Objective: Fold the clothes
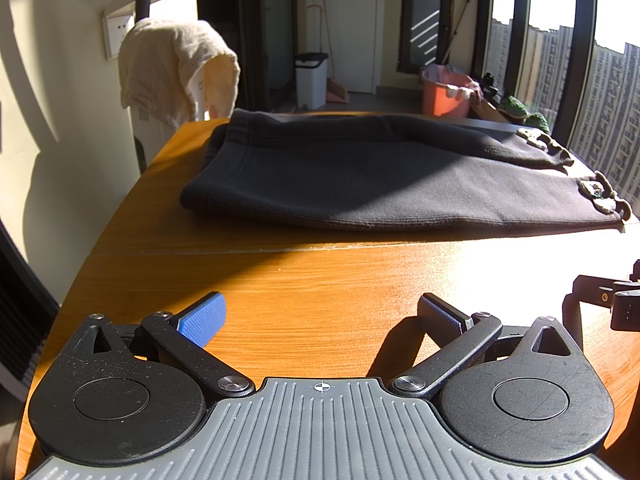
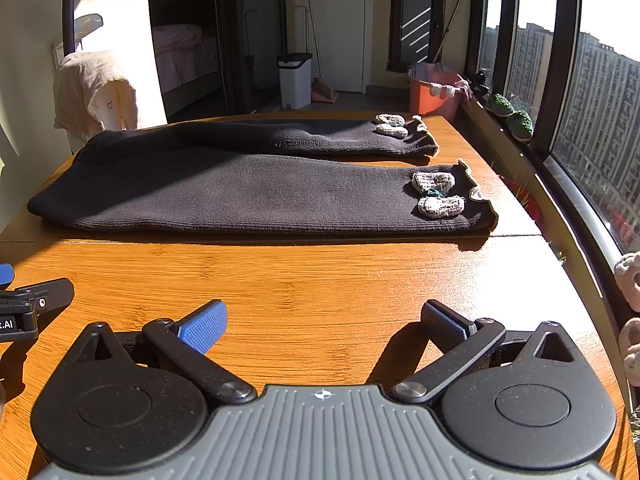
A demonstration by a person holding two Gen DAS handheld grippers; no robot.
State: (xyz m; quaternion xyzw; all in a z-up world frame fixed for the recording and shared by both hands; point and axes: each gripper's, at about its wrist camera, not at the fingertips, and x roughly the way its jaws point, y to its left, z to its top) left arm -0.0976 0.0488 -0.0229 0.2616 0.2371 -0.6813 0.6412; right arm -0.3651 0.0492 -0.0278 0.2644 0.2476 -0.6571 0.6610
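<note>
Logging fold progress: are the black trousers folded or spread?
Spread: black trousers lie flat on the table, both legs side by side, unfolded.

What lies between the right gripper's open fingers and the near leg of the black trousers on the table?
Only bare wooden table, sunlit, separates the right gripper from the black trousers; the right wrist view shows it.

Right gripper and pink knitted thing — each cut off by frame edges.
</note>
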